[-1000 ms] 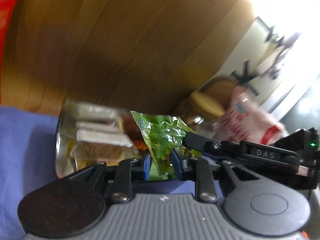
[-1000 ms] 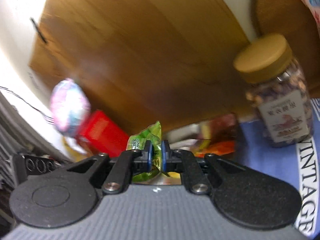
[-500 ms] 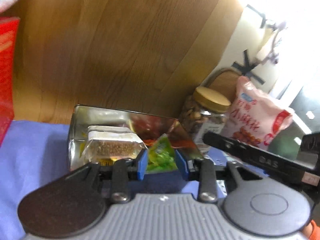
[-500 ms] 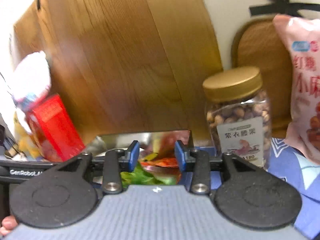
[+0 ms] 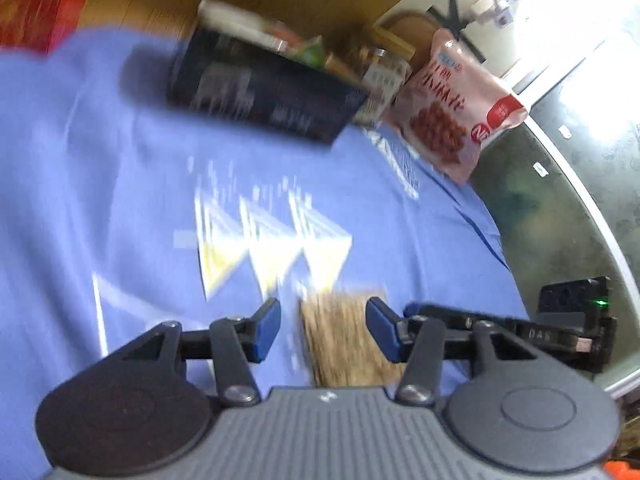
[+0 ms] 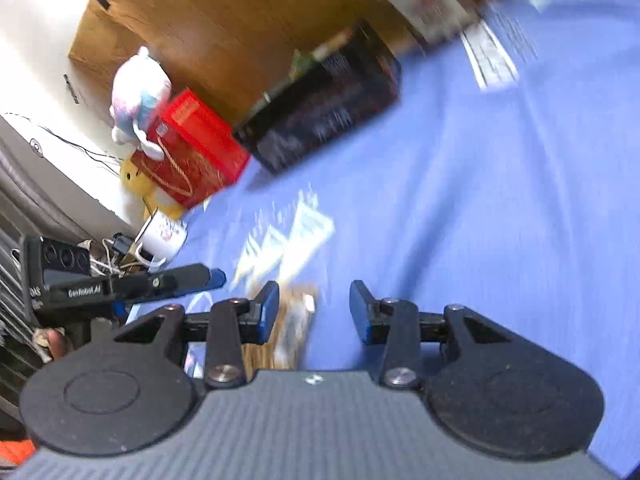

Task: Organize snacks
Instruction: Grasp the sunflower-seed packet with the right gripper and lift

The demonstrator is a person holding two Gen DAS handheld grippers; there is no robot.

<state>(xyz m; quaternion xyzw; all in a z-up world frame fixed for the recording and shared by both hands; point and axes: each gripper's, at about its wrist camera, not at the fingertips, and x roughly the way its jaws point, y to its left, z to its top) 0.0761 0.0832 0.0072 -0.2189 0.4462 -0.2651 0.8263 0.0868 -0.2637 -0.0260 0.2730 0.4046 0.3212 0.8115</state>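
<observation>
A brown snack bar in clear wrap (image 5: 344, 336) lies on the blue cloth (image 5: 120, 184). My left gripper (image 5: 324, 326) is open with the bar between its fingers. My right gripper (image 6: 314, 310) is open; the same bar (image 6: 288, 320) lies by its left finger. The dark snack box (image 5: 260, 96) stands at the back, with packets showing above its rim; it also shows in the right wrist view (image 6: 320, 108). Both views are blurred.
A nut jar (image 5: 380, 76) and a pink snack bag (image 5: 456, 112) stand right of the box. A red box (image 6: 192, 148) and a plush toy (image 6: 136, 92) are to its left. A wooden panel (image 6: 224, 12) backs the table.
Both grippers let go of the green packet over the box, opened, and pulled back and down to the near cloth, where the brown bar now lies between the left fingers.
</observation>
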